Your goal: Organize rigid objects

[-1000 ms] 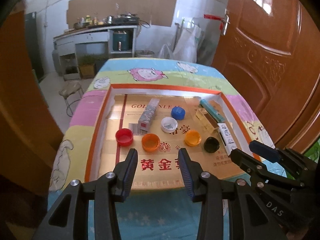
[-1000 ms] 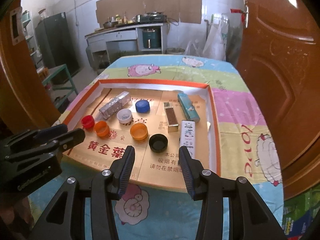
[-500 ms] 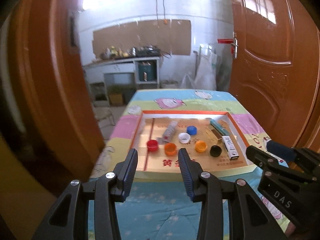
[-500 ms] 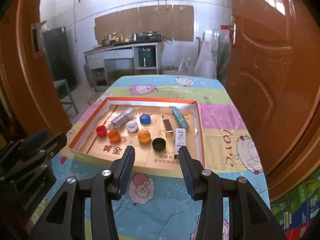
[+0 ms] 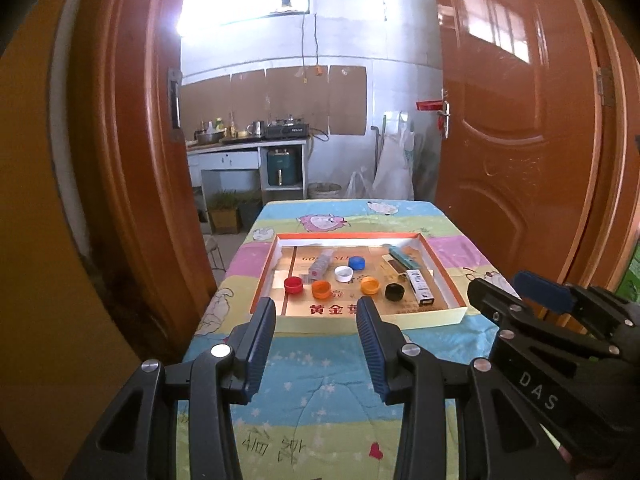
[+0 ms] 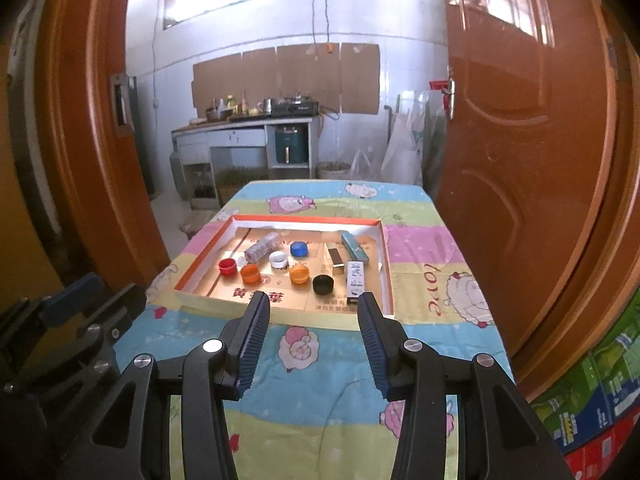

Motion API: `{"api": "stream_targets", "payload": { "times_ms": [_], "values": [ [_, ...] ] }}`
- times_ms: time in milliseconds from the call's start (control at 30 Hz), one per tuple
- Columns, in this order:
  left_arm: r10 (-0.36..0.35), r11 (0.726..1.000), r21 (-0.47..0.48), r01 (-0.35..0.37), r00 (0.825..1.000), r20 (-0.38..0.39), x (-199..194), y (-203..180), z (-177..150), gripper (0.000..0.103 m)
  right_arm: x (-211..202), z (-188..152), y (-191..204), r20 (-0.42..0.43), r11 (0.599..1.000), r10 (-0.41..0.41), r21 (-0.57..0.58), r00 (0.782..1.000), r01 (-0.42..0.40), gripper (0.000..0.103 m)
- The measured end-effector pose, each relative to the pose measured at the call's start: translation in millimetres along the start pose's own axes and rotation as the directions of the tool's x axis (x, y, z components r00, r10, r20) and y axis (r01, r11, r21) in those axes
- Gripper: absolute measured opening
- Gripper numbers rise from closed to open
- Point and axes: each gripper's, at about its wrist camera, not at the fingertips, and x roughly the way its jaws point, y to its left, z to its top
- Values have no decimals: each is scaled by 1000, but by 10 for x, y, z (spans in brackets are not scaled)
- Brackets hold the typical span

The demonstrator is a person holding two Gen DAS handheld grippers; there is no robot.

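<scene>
Orange-rimmed tray [image 6: 208, 252] holds red [image 6: 227, 267], blue [image 6: 299, 249], black caps [image 6: 323, 283]; cartoon-sheep pastel cloth [image 6: 432, 300].

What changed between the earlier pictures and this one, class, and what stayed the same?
Both grippers, the left gripper and the right gripper, pulled back and up from the tray, which now looks smaller and farther off. Nothing was gripped or released. Both stayed open and empty; the bottle caps, such as the red cap, and the small boxes kept their places.

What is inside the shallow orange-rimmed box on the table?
The box holds six bottle caps: red, two orange, white, blue, black. Also four small packages. Nothing looks covered.
</scene>
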Motion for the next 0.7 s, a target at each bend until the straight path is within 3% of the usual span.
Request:
{"api": "stream_targets", "payload": {
  "times_ms": [333, 700],
  "values": [
    [-16, 1000, -14, 16, 999, 31, -373, 14, -76, 42, -507, -145, 83, 67, 1000, -14, -9, 998, 15, 47],
    [-10, 1000, -15, 10, 999, 45, -521, 7, -127, 42, -783, -250, 105, 108, 1000, -19, 1, 994, 19, 47]
  ]
}}
